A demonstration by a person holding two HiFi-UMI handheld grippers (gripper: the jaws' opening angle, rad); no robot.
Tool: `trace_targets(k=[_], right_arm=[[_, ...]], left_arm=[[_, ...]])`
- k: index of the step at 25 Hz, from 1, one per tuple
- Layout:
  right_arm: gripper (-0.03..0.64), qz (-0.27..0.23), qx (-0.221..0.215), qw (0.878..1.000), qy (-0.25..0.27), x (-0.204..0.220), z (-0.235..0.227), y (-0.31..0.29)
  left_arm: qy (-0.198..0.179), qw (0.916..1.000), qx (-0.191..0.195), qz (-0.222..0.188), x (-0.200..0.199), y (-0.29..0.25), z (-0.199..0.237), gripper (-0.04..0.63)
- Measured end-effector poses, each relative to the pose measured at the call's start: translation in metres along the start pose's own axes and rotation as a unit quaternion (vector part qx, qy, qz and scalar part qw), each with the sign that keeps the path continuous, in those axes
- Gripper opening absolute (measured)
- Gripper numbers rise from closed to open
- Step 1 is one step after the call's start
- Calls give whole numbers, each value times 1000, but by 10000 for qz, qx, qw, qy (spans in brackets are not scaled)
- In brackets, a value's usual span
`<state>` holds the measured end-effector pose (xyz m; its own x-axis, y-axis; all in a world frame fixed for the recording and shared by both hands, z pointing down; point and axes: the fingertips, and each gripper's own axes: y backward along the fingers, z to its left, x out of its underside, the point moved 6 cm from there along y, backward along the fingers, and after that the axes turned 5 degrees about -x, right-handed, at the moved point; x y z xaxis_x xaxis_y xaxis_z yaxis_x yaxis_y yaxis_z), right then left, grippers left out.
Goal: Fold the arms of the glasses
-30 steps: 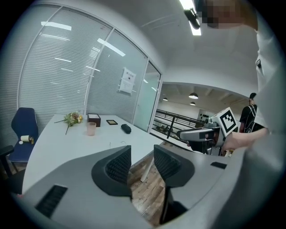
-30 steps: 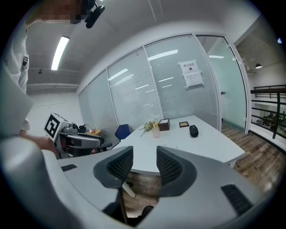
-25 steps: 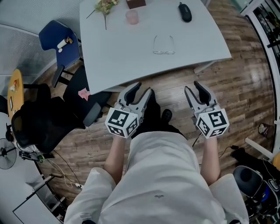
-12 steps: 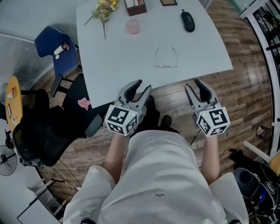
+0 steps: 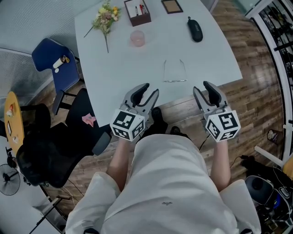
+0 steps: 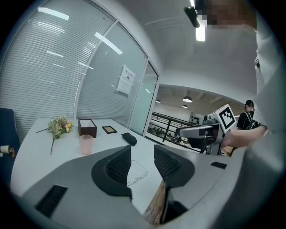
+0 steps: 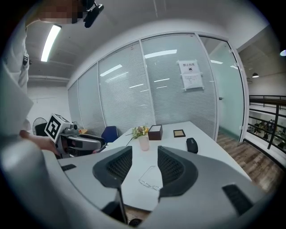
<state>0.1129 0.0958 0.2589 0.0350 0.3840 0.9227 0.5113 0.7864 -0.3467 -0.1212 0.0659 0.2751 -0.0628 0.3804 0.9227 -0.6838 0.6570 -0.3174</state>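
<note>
Both tools are up in front of the person, short of the near edge of the tabletop (image 5: 114, 68), with nothing in either one. The left tool (image 5: 149, 90) has its jaws a fair way apart, and the right tool (image 5: 203, 88) has its jaws spread wide. Through each gap you only see tabletop.

The glasses (image 5: 175, 71) are lying on the tabletop near the front edge, well apart from both tools and roughly between them going by the head view. The arms look unfolded and point away from the person, but honestly the frame is so thin and pale against the tabletop that it's hard to pick out. In the left gripper view one jaw covers part of it.

Further back there's a pink cup (image 5: 138, 38), some flowers (image 5: 104, 16), a brown box (image 5: 137, 11), a black case (image 5: 195, 29) and a small picture frame (image 5: 171, 6), which the top of the head view cuts off. I can't tell what's in the box.
</note>
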Motion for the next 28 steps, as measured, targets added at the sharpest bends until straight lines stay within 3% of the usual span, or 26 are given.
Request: trace_targets(k=[14,28], right_arm=[[193,180,334,9993,-37,3,3,-33],[193,599,-32,9981,-151,21,-8,-50]], left_arm=[[22,9987,488,148,1,-25,41,166],[247,9967,494,588,25,-49,38,166]])
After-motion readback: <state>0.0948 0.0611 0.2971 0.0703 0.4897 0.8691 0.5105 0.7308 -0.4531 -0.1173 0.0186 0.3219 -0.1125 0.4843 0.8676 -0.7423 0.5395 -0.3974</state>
